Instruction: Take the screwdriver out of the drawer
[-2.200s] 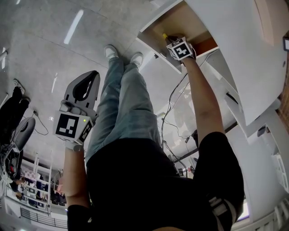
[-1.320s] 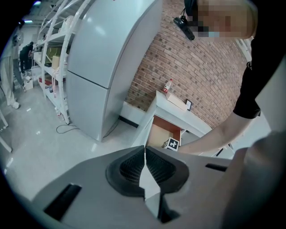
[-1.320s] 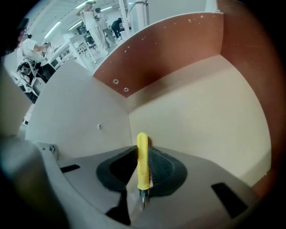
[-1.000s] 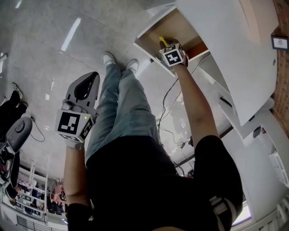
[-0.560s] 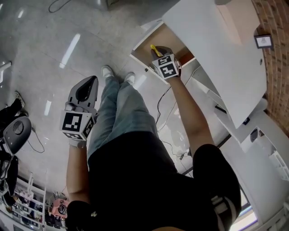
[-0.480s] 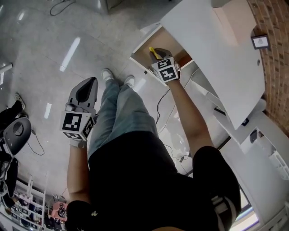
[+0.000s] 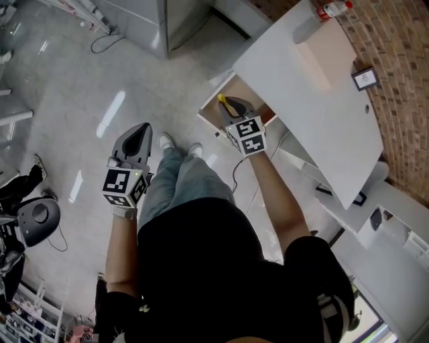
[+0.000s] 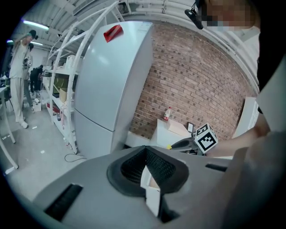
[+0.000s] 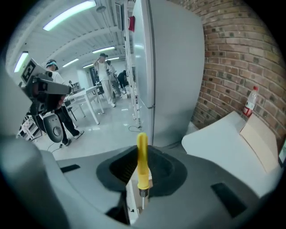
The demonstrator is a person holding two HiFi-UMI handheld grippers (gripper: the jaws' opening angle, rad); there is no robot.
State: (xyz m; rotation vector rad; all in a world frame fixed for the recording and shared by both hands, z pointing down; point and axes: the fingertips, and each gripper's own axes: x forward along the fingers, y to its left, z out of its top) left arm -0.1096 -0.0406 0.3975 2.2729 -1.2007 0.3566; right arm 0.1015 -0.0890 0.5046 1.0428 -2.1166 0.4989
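Your white desk [image 7: 315, 100] spreads across 1 o'clock, with its open drawer [image 7: 213, 114] at 12. Your right gripper [image 7: 230, 106] hangs over that drawer, jaws clamped on the screwdriver [image 9: 142, 156], whose yellow handle juts past the tips. At 9 o'clock, your left gripper [image 7: 139, 134] has its jaws together on nothing.

We find the drawer [image 7: 212, 112] open at the desk's [image 7: 315, 94] left edge; the right gripper [image 7: 231, 106] sits over it, the screwdriver [image 7: 222, 100] between its jaws; the left gripper [image 7: 139, 134] hangs well left, above the floor [image 7: 80, 80]; a bottle [image 7: 332, 9] stands at the desk's far end.
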